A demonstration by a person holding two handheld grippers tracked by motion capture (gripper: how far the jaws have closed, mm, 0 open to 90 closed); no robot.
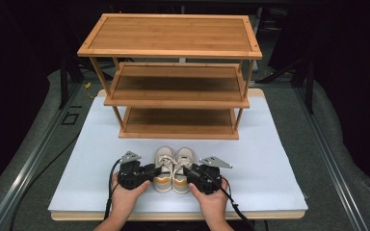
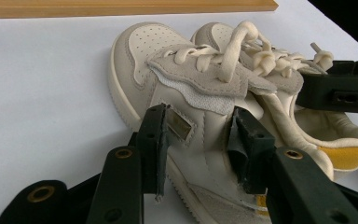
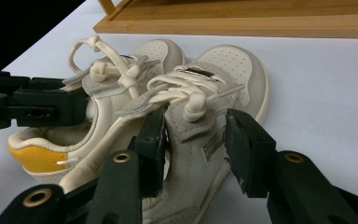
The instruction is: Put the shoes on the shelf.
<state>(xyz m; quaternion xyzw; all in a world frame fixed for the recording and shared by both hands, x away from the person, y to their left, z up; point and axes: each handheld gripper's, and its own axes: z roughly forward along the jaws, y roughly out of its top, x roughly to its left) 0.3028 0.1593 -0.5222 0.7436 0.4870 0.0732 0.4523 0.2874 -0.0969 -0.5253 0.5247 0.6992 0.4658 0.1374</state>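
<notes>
Cream sneakers (image 1: 173, 168) sit paired on the white table (image 1: 270, 159) before the bamboo rack (image 1: 173, 72); left gripper (image 2: 198, 144) and right gripper (image 3: 193, 149) both spread, straddling the sides; risk: shallow bite, shoe slips.

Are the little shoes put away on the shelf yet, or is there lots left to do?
Not yet. Nothing looks put away: all three boards of the wooden shelf are bare. Both shoes sit side by side on the white table. In hand: the left tongs straddle the left shoe and the right tongs straddle the right shoe, jaws open. Left, probably: gripping, lifting, shelving.
</notes>
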